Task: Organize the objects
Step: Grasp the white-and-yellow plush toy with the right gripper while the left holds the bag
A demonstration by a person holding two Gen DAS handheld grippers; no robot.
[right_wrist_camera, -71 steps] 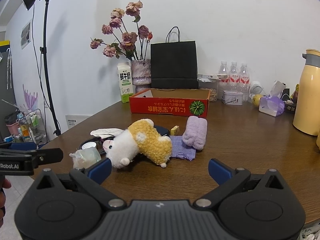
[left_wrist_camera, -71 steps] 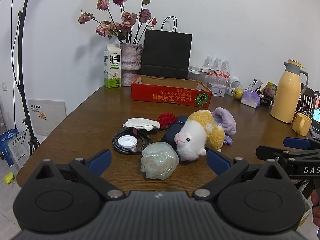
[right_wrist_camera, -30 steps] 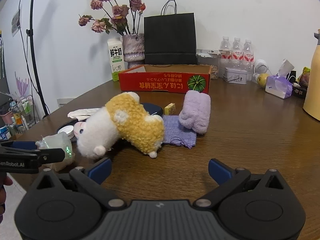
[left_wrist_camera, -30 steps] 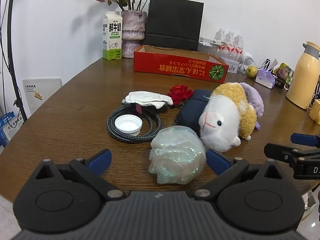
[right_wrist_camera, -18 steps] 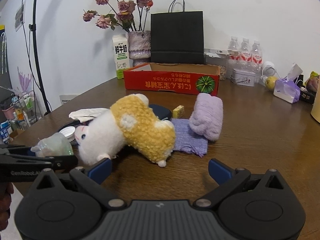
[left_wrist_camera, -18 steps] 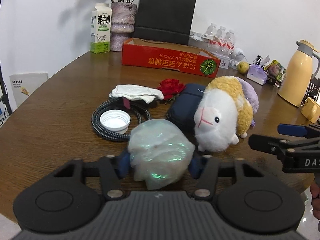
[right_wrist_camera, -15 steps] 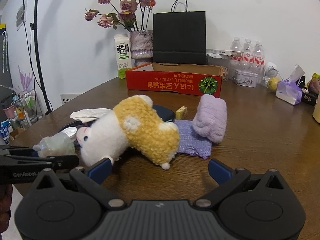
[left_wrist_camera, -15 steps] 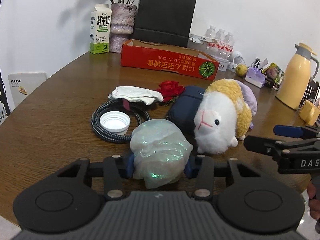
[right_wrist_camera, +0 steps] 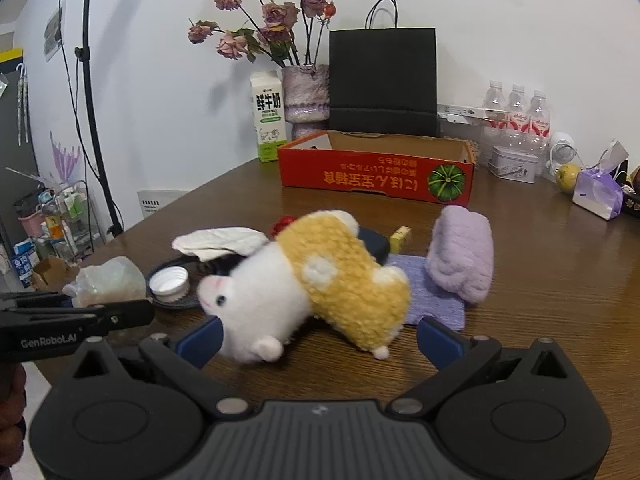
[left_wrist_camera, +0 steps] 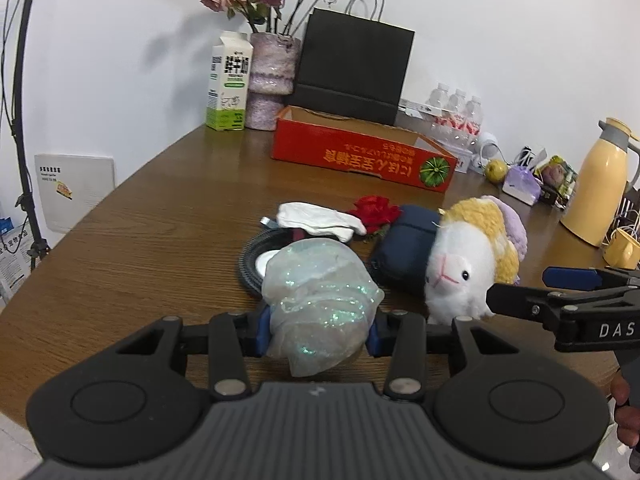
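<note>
A white-faced plush sheep (right_wrist_camera: 304, 288) with a yellow coat lies beside a lilac roll (right_wrist_camera: 460, 254), before a red box (right_wrist_camera: 376, 168) printed with a green pumpkin

Your left gripper (left_wrist_camera: 318, 330) is showing matte black linkage arms, silver pivot screws, two round discs on a ribbed grey housing, and blue pads on the fingers (left_wrist_camera: 263, 328). Your right gripper (right_wrist_camera: 318, 336) is matching it; "GenRobot.AI" is reading white on a side arm.
</note>
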